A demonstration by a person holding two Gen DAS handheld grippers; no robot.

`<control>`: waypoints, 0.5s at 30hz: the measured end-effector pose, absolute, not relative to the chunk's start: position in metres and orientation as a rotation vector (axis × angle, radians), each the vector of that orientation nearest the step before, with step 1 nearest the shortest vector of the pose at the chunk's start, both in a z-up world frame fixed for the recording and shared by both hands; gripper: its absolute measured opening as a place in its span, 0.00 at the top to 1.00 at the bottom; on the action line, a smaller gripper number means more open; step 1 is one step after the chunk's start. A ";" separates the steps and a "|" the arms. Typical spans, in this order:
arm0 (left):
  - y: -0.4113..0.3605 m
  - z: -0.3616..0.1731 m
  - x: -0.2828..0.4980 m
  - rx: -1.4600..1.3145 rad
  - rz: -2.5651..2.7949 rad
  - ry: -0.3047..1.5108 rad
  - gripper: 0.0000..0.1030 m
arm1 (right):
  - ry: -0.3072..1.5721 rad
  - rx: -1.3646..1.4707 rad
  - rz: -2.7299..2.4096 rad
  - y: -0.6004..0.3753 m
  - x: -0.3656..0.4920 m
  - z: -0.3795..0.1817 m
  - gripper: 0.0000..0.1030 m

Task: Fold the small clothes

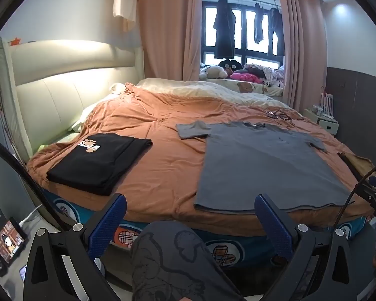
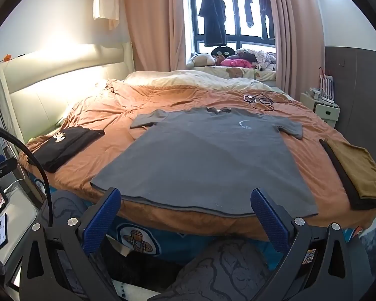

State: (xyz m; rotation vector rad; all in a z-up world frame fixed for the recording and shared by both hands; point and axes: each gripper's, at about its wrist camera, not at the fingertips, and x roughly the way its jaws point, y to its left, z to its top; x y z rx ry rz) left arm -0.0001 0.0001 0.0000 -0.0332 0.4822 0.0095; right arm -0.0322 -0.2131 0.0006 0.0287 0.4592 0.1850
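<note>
Both grippers, left [image 1: 190, 215] & right [image 2: 185, 210], gape empty short of the grey tee [image 2: 208, 155]; best pinch hem corners evenly, w/o bunching.

tablet [image 1: 8, 242] cropped, brown cloth [image 1: 361, 163] partly hidden

No legible text anywhere.

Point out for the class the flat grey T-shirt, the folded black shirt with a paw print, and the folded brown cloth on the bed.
flat grey T-shirt [image 2: 203, 160], right wrist view, middle of its body.
folded black shirt with a paw print [image 1: 100, 163], left wrist view, plain top face.
folded brown cloth [image 2: 358, 170], right wrist view, centre of top layer.
</note>
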 end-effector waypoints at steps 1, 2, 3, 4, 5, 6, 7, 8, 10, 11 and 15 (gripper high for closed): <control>-0.001 0.000 0.000 -0.006 0.016 0.501 0.00 | 0.460 0.029 0.185 -0.213 -0.032 0.001 0.00; -0.001 0.000 0.000 -0.008 0.017 0.499 0.00 | 0.462 0.030 0.186 -0.213 -0.032 0.001 0.00; -0.001 0.000 0.000 -0.011 0.017 0.496 0.00 | 0.462 0.028 0.187 -0.213 -0.032 0.000 0.00; -0.001 0.000 0.000 -0.014 0.016 0.495 0.00 | 0.461 0.026 0.187 -0.212 -0.032 0.000 0.00; -0.001 0.000 0.001 -0.017 0.015 0.494 0.00 | 0.461 0.025 0.187 -0.212 -0.032 0.000 0.00; -0.002 0.000 0.002 -0.020 0.017 0.494 0.00 | 0.461 0.024 0.187 -0.212 -0.032 0.000 0.00; -0.001 0.000 0.000 -0.021 0.010 0.483 0.00 | 0.461 0.024 0.187 -0.213 -0.029 0.003 0.00; 0.000 0.001 0.000 -0.021 0.008 0.484 0.00 | 0.461 0.025 0.188 -0.215 -0.026 0.005 0.00; 0.000 0.001 0.000 -0.024 0.007 0.482 0.00 | 0.459 0.024 0.187 -0.212 -0.031 0.006 0.00; 0.001 0.001 0.000 -0.027 0.009 0.483 0.00 | 0.461 0.025 0.187 -0.212 -0.031 0.006 0.00; 0.002 0.000 0.004 -0.030 0.005 0.483 0.00 | 0.466 0.026 0.192 -0.214 -0.025 0.006 0.00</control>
